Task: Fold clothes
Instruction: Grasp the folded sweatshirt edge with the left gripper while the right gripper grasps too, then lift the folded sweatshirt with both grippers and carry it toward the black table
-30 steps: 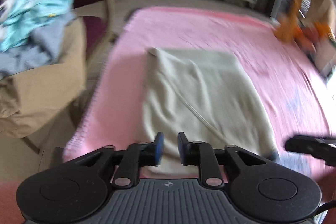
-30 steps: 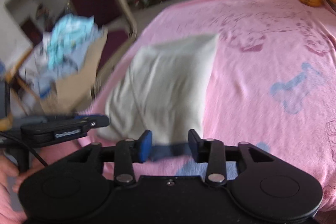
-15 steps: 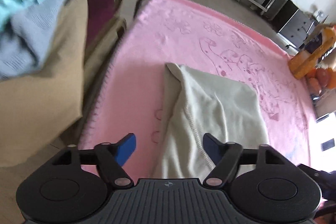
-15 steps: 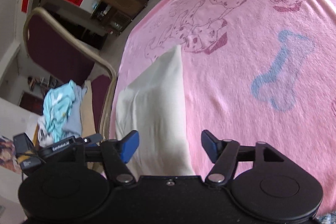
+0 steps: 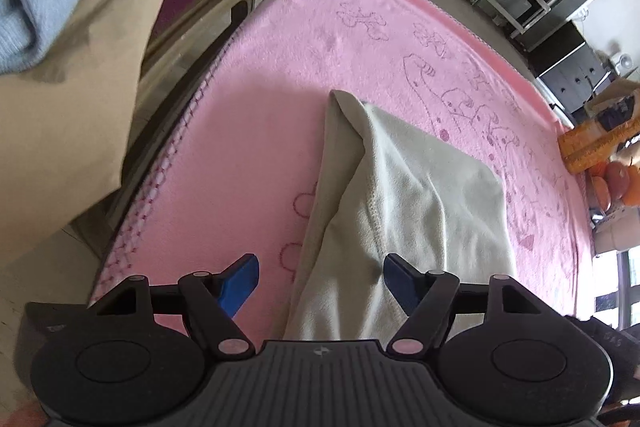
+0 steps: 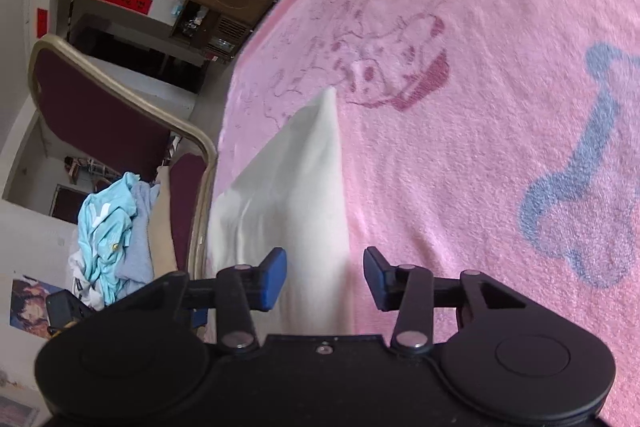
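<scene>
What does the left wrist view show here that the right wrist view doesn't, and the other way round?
Only the left wrist view: the open left gripper over the cream garment's stitched fold edge, orange items at the far right. Only the right wrist view: the right gripper, its jaws just narrowed yet clear of the cloth, and a blue bone print. Both: the garment, pink blanket, maroon chair.

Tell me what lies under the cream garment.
The cream garment lies on the pink blanket, which shows all around it. Whatever the blanket covers is hidden, as is the garment's underside.
</scene>
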The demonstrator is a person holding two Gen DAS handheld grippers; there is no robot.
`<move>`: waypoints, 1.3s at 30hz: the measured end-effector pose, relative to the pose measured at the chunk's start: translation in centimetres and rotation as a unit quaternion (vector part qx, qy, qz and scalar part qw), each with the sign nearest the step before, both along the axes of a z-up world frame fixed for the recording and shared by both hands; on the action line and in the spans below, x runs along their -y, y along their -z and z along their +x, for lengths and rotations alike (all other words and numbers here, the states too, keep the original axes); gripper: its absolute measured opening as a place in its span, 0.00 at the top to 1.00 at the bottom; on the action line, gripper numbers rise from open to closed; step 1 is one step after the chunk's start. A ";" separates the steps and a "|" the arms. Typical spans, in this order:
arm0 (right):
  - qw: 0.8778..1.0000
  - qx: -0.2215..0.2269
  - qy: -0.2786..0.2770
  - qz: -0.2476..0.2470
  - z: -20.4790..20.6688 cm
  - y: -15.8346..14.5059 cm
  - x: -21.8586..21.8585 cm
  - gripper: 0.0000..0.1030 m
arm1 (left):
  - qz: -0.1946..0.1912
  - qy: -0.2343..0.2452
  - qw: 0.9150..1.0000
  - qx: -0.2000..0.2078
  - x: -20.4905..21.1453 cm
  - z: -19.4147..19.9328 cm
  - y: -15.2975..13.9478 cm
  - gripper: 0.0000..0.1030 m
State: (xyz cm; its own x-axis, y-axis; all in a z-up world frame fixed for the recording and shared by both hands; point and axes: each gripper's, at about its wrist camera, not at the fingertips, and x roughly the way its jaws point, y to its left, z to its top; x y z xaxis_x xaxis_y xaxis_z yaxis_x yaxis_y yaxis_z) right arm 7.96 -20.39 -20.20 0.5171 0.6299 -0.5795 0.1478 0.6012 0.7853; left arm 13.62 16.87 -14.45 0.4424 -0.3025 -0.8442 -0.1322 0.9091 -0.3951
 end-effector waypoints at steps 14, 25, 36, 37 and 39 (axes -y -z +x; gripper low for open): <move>0.997 -0.006 -0.026 0.075 1.4 2.0 -0.3 0.59 | -0.022 0.008 1.000 0.007 0.0 1.1 1.1 0.36; 0.997 0.007 -0.028 0.070 1.6 2.3 -0.8 0.62 | -0.028 0.078 0.996 0.032 3.0 2.0 1.5 0.35; 0.996 0.066 -0.028 -0.053 0.2 0.5 -3.3 0.76 | 0.071 0.080 0.989 0.101 5.6 -0.7 -0.8 0.76; 0.995 0.068 -0.025 -0.062 0.1 0.2 -3.6 0.77 | 0.081 0.081 0.987 0.109 5.9 -1.1 -1.3 0.77; 0.995 0.071 -0.020 -0.072 -0.2 -0.4 -3.8 0.79 | 0.101 0.086 0.983 0.128 6.3 -2.0 -2.3 0.79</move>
